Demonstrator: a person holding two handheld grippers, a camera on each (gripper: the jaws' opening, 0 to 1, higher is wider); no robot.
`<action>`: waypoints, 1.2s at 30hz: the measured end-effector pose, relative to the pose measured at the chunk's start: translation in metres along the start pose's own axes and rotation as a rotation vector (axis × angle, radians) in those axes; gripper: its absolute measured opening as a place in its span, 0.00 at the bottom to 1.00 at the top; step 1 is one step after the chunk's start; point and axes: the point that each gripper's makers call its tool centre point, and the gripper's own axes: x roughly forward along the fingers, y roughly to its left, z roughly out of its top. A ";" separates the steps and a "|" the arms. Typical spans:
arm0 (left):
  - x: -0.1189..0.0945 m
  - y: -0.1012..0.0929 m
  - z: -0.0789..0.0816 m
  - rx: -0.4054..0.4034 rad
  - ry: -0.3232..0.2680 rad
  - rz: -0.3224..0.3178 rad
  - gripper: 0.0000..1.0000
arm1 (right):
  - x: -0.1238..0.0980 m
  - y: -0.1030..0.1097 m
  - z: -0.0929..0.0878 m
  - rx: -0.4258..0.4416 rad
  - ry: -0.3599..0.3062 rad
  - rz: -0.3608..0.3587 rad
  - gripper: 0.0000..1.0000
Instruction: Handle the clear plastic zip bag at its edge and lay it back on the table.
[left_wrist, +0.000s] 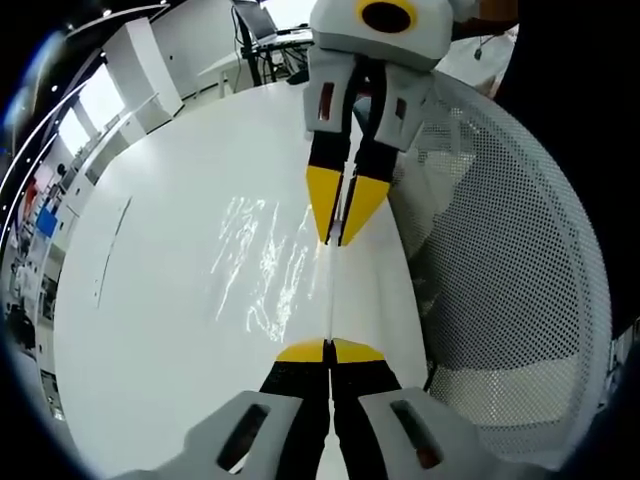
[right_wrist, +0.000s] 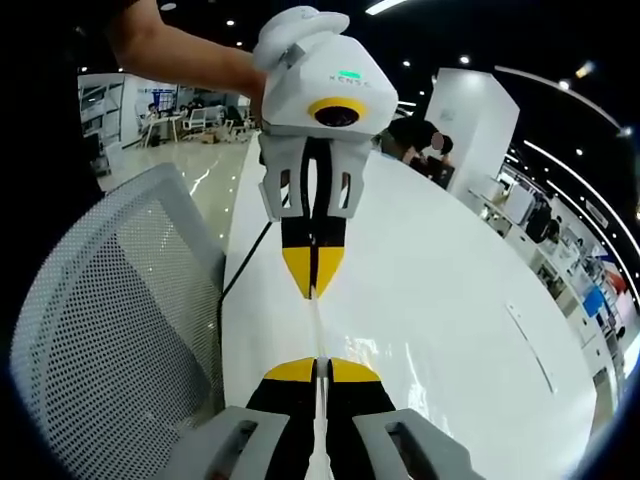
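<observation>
Large white table (left_wrist: 160, 300) across the left and centre of the left gripper view, sweeping to the right side of the right gripper view. Grey mesh chair back (left_wrist: 510, 250) down the right of the left gripper view, lower left in the right gripper view, close against the table edge.

Clear plastic zip bag (left_wrist: 265, 265) at centre frame in the left gripper view, crinkled film glinting over the tabletop, its straight zip edge stretched as a thin pale line between the two grippers. Hard to tell whether resting on the surface or held just above it.

Left gripper (left_wrist: 330, 352) at bottom centre, yellow tips pinched together on the near end of that edge. Right gripper (left_wrist: 340, 238) reaching down from the top, yellow tips likewise clamped on the far end. Same arrangement mirrored in the right gripper view: own tips (right_wrist: 316, 368) at the bottom, other gripper (right_wrist: 313, 292) above, taut edge (right_wrist: 316, 325) between.

Risks, by judgement:
- Pulling apart any harder: thin edge slipping out of one pinch, or film stretching and tearing.
- Letting go on one side first: bag swinging, folding on itself, landing crumpled.
- Edge line lying near the table's border beside the chair: release there, and a possible slide off toward the chair.
- Lowering unevenly: trapped air, bag skating on the slick top.
</observation>
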 end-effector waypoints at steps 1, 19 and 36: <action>0.000 0.000 0.000 0.000 -0.001 0.001 0.00 | 0.000 0.000 0.000 0.000 -0.001 -0.001 0.00; -0.002 0.001 -0.002 0.003 0.004 0.004 0.00 | -0.002 0.000 0.000 0.005 -0.003 -0.008 0.00; -0.002 0.002 -0.003 -0.004 0.007 0.009 0.00 | -0.003 -0.002 0.001 0.010 -0.003 -0.010 0.00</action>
